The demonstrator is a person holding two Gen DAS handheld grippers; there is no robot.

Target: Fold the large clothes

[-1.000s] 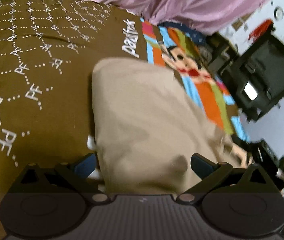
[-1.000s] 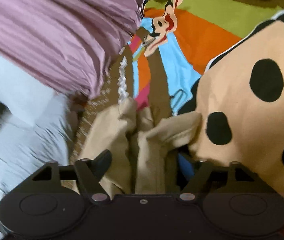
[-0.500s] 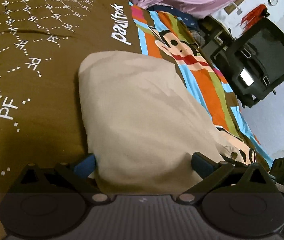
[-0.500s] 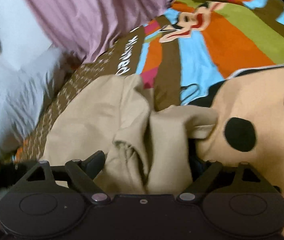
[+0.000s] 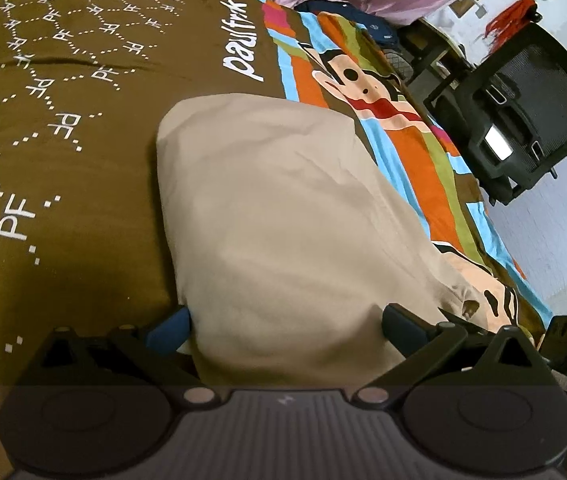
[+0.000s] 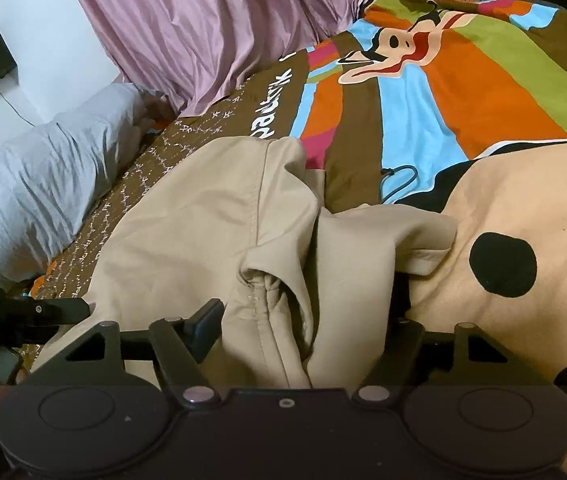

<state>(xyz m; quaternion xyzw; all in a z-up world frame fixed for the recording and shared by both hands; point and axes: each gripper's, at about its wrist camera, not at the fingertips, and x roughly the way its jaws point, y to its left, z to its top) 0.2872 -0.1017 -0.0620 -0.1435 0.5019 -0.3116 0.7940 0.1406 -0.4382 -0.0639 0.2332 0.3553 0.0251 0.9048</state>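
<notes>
A large beige garment (image 5: pixel 283 220) lies folded on the bed, stretching away from me in the left wrist view. My left gripper (image 5: pixel 283 326) is open, its blue-padded fingers (image 5: pixel 167 330) wide apart on either side of the garment's near end. In the right wrist view the same garment (image 6: pixel 211 232) shows seams and a bunched fold near the camera. My right gripper (image 6: pixel 303 320) is open too, with the bunched cloth lying between its fingers (image 6: pixel 205 324); the right finger is mostly hidden behind cloth.
The bed carries a brown patterned cover (image 5: pixel 63 140) and a bright striped cartoon blanket (image 6: pixel 463 92). A pink curtain (image 6: pixel 203 20) and grey pillow (image 6: pixel 43 180) lie beyond. A black office chair (image 5: pixel 523 120) stands past the bed edge. The left gripper's body (image 6: pixel 3 312) shows at left.
Both grippers have drawn back and lifted their view, so more of the garment shows lying flat. The jaws stay wide apart throughout.
</notes>
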